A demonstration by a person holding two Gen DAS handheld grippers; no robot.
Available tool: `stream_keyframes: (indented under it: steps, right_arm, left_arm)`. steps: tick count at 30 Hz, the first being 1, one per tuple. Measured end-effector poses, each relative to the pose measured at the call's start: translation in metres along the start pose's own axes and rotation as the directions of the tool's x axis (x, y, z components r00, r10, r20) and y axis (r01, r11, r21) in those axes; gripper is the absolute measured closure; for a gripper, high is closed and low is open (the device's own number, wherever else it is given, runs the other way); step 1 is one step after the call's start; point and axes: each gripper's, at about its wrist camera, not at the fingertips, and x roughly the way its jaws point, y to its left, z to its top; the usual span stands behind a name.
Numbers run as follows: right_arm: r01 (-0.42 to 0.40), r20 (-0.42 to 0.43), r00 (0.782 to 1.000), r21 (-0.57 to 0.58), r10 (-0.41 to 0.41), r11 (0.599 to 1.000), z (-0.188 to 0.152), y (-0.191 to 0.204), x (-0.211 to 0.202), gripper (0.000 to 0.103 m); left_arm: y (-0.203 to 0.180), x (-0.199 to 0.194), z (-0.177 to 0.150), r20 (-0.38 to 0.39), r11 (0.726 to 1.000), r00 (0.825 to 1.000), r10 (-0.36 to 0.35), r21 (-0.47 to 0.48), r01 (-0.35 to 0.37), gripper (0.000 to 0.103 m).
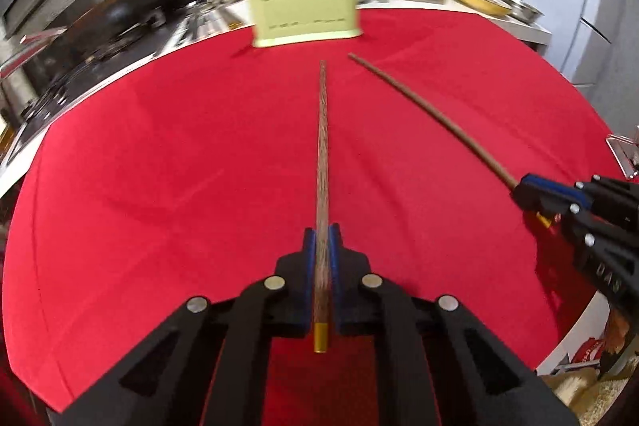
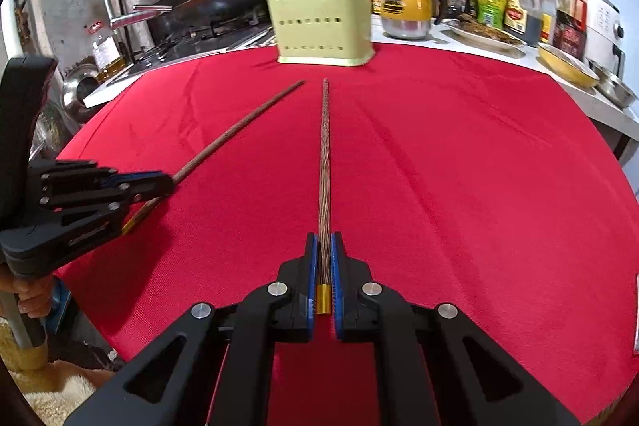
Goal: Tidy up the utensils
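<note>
Chopsticks are clamped singly: one by the left hand-held gripper, another by the right hand-held gripper, tips toward the green utensil holder.

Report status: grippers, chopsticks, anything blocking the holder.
Left gripper and right gripper each shut on a chopstick. Green holder ahead, chopsticks already inside. Red cloth between bare.

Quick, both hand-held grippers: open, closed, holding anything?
Left hand-held gripper: closed on a chopstick.
Right hand-held gripper: closed on the other chopstick.
</note>
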Motion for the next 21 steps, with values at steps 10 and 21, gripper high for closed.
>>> stream_keyframes:
  steps: [10, 21]
  right_arm:
    - [0.015, 0.002, 1.000, -0.068, -0.015, 0.998, 0.001, 0.015, 0.005, 0.092]
    - [0.034, 0.037, 0.999, -0.070, -0.031, 0.997, -0.018, 0.017, -0.010, 0.077]
  left_arm:
    - [0.023, -0.008, -0.016, 0.026, 0.998, 0.999, -0.036, -0.050, 0.038, 0.091]
    - [0.026, -0.016, -0.030, 0.046, 0.996, 0.997, -0.058, -0.063, 0.061, 0.068]
